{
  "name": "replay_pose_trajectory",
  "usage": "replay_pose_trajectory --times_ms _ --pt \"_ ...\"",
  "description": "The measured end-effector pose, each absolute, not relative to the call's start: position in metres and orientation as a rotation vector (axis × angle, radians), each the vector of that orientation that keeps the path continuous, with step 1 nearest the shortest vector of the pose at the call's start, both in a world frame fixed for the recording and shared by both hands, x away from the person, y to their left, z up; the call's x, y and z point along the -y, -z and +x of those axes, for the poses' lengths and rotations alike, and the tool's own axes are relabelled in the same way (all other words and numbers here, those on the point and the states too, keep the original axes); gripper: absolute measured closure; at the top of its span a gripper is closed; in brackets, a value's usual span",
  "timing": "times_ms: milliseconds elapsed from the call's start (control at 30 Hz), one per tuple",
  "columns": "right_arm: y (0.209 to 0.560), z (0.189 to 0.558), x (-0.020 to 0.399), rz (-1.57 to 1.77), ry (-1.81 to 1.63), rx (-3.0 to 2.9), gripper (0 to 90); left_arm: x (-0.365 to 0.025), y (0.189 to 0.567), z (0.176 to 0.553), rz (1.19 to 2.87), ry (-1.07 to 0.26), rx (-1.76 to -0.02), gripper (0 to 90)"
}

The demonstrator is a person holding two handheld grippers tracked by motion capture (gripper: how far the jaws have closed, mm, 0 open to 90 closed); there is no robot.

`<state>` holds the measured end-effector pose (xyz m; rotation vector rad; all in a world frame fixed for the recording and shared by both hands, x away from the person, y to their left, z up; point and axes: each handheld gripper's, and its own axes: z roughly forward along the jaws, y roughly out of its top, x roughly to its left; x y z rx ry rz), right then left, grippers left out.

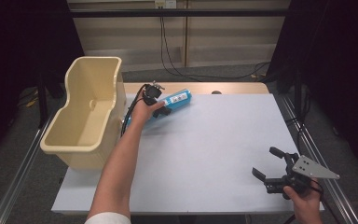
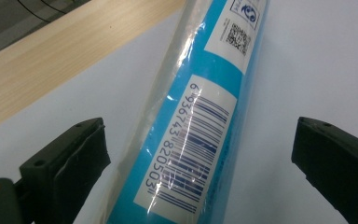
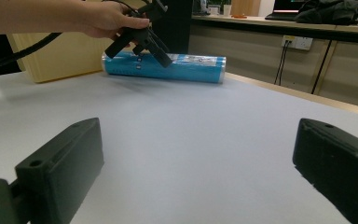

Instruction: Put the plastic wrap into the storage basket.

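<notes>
Right gripper (image 1: pixel 272 164): near edge of the white table (image 1: pixel 214 154), low and idle, jaws spread wide with nothing between them. In its own view I see bare tabletop between my pads, then the work farther off.

Left gripper (image 1: pixel 160 103): at the far left of the table, poised over the blue tube (image 1: pixel 175 100). Jaws released, standing apart on either side of it; the left gripper view shows a clear gap on each side of the tube (image 2: pixel 200 116), so no contact yet. The tube lies on its side on the white surface, near the far edge where the wooden strip (image 2: pixel 60 60) shows, and just beside the cream plastic bin (image 1: pixel 88 112). The bin looks empty as far as I can see into it.

Step in hand, as I judge it: closing on the tube to lift it.
- Tube sits diagonally across my jaw line. Best to turn the wrist until the pads meet it square across its width.
- It is wrapped in glossy clear film, likely slippery. Grip near the middle so it does not tip or slide out.
- Lower until the pads reach the widest part before closing.

Writing: white label with a barcode (image 2: pixel 186 154), digits reading 6 936743 820503. Above it a second white label with a small QR code (image 2: pixel 236 36) and fine print too small to read. No brand name legible.
</notes>
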<state>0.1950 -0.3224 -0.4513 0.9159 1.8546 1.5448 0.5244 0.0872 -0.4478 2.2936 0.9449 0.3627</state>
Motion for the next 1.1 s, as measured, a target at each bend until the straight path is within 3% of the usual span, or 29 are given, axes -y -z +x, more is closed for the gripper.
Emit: replay_pose_trajectory --times_ms 367,733,1100 --pt "0.452 0.195 0.324 0.912 -1.542 -1.854 1.4 -0.082 0.453 0.527 2.355 -0.331 -0.939 4.2" --pt "0.450 0.194 0.323 0.909 -1.544 -1.857 1.4 -0.074 0.451 0.519 2.446 -0.158 -0.890 8.6" --pt "0.451 0.195 0.324 0.907 -1.543 -1.859 1.4 -0.063 0.453 0.517 2.572 -0.156 -0.800 2.7"
